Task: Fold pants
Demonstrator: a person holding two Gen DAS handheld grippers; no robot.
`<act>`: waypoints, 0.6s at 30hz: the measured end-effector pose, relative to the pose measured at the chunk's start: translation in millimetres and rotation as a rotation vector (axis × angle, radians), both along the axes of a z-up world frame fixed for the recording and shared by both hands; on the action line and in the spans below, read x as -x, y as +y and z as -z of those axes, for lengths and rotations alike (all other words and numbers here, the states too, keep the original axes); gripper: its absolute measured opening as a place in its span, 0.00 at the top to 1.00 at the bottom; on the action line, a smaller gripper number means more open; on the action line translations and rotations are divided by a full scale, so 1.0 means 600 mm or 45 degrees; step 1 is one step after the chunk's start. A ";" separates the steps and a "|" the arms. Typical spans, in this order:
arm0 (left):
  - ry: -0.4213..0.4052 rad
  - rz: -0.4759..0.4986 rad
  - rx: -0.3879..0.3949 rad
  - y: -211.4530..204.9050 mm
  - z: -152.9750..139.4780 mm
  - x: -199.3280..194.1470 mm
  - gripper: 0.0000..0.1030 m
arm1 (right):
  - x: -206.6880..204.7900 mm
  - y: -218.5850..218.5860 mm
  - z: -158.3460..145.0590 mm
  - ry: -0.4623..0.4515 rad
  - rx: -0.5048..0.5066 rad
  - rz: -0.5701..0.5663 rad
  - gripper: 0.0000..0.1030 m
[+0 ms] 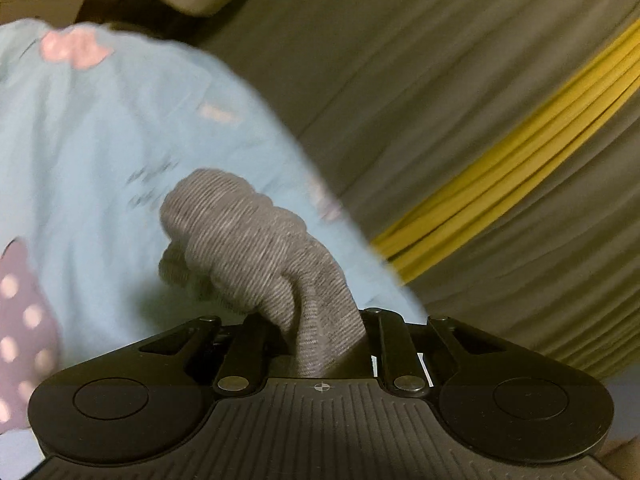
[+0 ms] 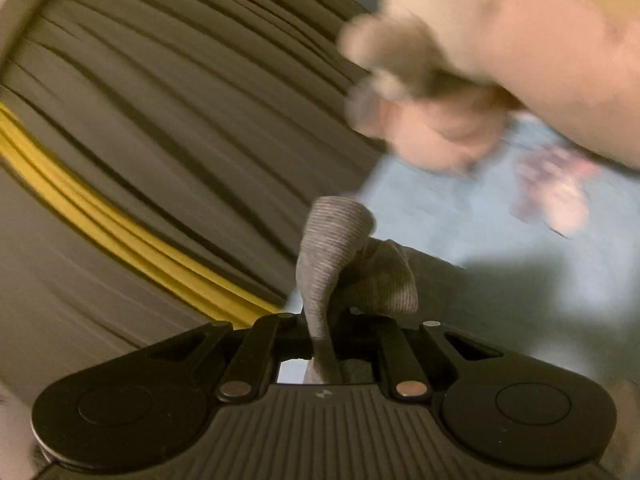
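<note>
The pants are grey ribbed knit fabric. In the left wrist view a bunched fold of them (image 1: 256, 248) rises from between the jaws of my left gripper (image 1: 320, 340), which is shut on it. In the right wrist view another bunch of the same grey fabric (image 2: 340, 264) is pinched in my right gripper (image 2: 324, 344), also shut. Both views are motion-blurred. The rest of the pants is hidden below the grippers.
A light blue sheet with pink and purple polka-dot prints (image 1: 100, 140) lies under the left gripper and shows in the right wrist view (image 2: 460, 224). Grey pleated fabric with a yellow stripe (image 1: 520, 152) fills the background. The person's other hand and forearm (image 2: 480, 80) is at upper right.
</note>
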State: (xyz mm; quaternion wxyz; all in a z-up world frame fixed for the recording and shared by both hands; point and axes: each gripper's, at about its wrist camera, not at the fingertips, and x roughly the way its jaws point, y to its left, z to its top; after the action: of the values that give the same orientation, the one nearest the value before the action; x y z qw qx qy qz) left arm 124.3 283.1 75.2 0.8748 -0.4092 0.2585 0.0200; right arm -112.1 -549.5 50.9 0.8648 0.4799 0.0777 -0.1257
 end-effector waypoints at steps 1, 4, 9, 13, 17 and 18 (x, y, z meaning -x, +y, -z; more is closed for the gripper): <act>-0.054 0.001 0.005 0.003 -0.007 0.005 0.82 | 0.000 0.001 -0.013 -0.052 0.012 -0.003 0.92; -0.155 0.016 -0.037 0.007 -0.011 0.025 0.82 | 0.018 -0.005 -0.016 -0.122 0.069 0.011 0.92; 0.107 0.003 -0.037 0.025 0.098 0.050 0.80 | 0.041 -0.032 0.119 0.228 -0.030 0.096 0.92; 0.371 -0.051 0.031 0.043 0.200 0.070 0.66 | 0.043 -0.028 0.233 0.571 -0.113 0.117 0.92; 0.344 -0.089 0.061 0.056 0.179 0.083 0.58 | 0.055 -0.026 0.218 0.512 -0.138 0.144 0.90; 0.379 -0.090 0.043 0.057 0.172 0.081 0.53 | 0.055 -0.029 0.209 0.534 -0.113 0.137 0.87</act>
State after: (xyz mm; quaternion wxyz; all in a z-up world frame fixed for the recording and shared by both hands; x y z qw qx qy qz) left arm 75.7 317.6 -27.7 0.8185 -0.4252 0.3711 0.1070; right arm -145.2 -566.7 -74.7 0.7998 0.4843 0.2356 -0.2652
